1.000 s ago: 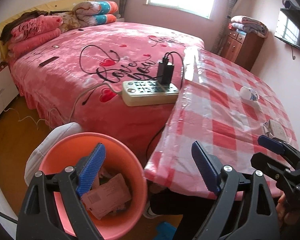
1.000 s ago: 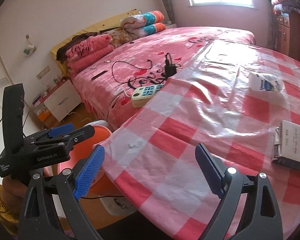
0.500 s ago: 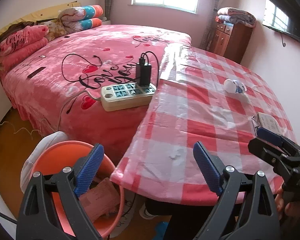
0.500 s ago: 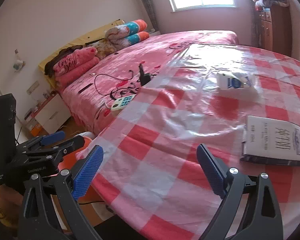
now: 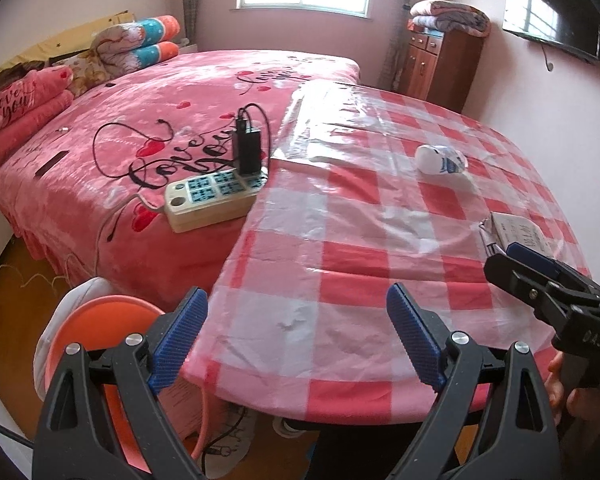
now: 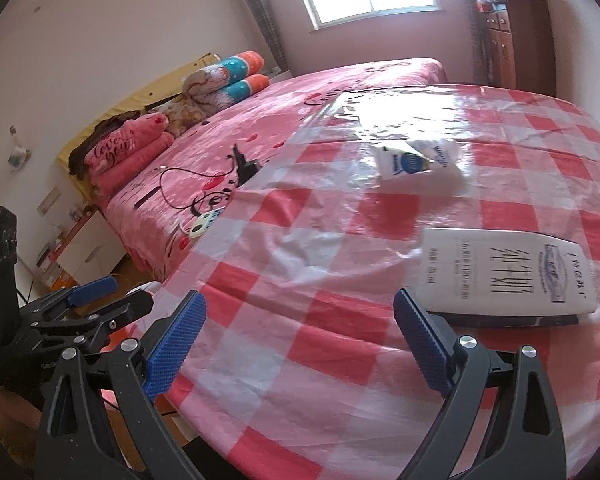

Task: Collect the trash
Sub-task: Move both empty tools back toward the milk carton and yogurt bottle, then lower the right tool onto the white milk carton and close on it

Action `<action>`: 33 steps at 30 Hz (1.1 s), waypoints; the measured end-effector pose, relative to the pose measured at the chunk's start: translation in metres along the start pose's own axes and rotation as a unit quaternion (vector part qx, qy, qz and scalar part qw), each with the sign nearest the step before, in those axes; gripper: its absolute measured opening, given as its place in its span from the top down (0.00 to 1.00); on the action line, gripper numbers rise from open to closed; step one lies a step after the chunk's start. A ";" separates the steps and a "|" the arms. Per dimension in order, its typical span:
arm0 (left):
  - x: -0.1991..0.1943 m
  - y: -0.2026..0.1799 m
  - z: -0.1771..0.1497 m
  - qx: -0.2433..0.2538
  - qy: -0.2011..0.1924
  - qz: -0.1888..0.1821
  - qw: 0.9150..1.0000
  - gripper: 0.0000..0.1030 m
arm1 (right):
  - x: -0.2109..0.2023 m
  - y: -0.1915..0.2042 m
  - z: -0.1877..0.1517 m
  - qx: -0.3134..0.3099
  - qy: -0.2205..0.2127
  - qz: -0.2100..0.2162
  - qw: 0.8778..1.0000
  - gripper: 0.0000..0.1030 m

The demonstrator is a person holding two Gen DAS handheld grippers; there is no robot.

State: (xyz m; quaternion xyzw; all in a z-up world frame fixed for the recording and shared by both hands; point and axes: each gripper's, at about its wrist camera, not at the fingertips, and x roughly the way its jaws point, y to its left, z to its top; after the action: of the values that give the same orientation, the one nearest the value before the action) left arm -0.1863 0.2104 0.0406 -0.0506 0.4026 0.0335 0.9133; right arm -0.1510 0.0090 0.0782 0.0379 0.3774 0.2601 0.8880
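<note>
Over the near edge of the checked table point(image 5: 340, 264), both grippers hung with jaws apart and nothing between them.

The left gripper point(image 5: 296, 336) had just been opening a little; the orange bin point(image 5: 100, 320) sat below it, beside the bed point(image 5: 160, 120). Ahead of the right gripper point(image 6: 300, 336) lay a flattened white carton point(image 6: 508, 272), close to its right finger, and farther off a crumpled white wrapper point(image 6: 416, 164). A power strip point(image 5: 216, 196) rested on the bed against the table's edge.
</note>
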 end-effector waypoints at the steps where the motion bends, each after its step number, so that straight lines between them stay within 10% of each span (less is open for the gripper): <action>1: 0.000 -0.004 0.001 0.004 0.000 -0.001 1.000 0.11 | -0.001 -0.002 0.000 0.003 -0.001 -0.001 1.000 0.09; 33: 0.025 -0.077 0.006 0.073 0.033 -0.016 0.997 0.11 | -0.044 -0.100 -0.022 0.157 -0.039 -0.022 0.987 0.08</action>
State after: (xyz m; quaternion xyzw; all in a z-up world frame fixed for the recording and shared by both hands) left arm -0.1575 0.1355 0.0313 0.0089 0.4335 -0.0120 0.9010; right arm -0.1486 -0.1022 0.0645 0.1789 0.3794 0.1765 0.8904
